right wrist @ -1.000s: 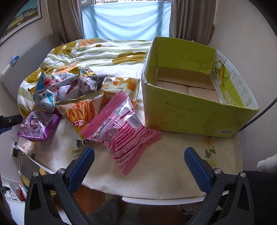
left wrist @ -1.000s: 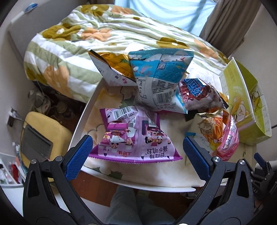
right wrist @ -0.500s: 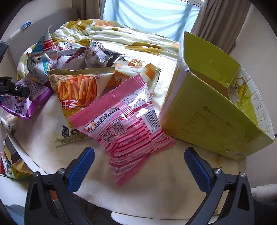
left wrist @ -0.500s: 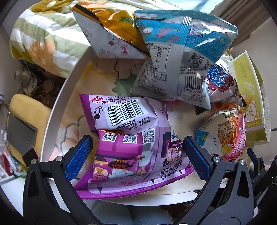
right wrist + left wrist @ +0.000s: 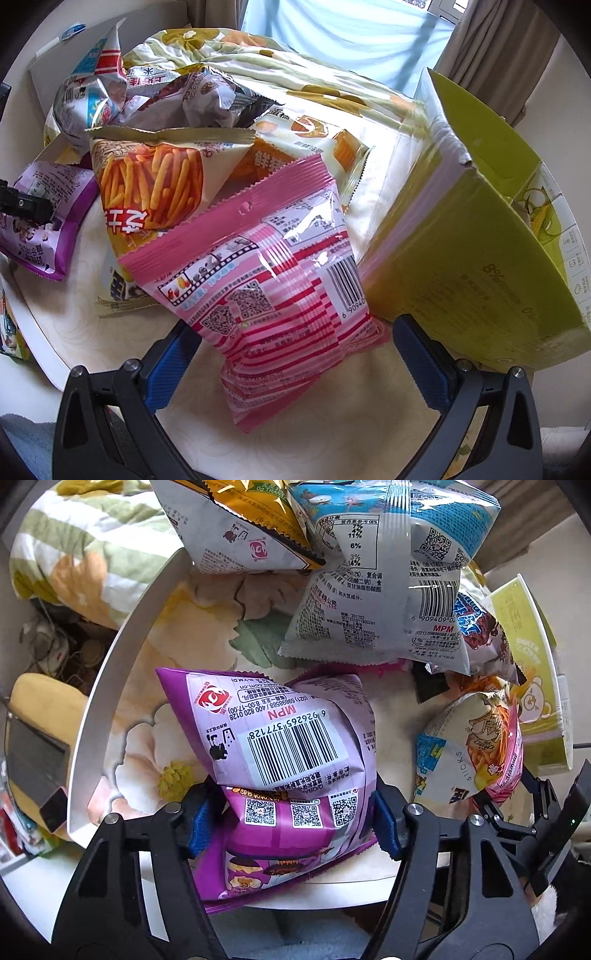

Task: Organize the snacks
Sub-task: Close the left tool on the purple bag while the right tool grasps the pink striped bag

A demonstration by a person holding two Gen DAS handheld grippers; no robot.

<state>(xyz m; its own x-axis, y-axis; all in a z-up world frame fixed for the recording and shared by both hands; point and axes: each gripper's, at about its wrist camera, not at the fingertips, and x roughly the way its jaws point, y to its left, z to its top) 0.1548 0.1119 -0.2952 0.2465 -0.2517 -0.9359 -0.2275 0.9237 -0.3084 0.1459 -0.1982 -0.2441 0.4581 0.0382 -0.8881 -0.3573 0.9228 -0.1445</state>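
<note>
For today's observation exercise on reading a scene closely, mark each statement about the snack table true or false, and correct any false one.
1. The left claw grips the purple snack bag. True: its jaws have just been closing and the pads press the bag's sides.
2. The right claw has closed on the pink striped bag. False: its jaws stand wide open, either side of the bag's lower end.
3. The green cardboard box stands to the right of the pink striped bag. True.
4. The bag of orange sticks lies on top of the pink striped bag. False: the pink bag overlaps it.
</note>
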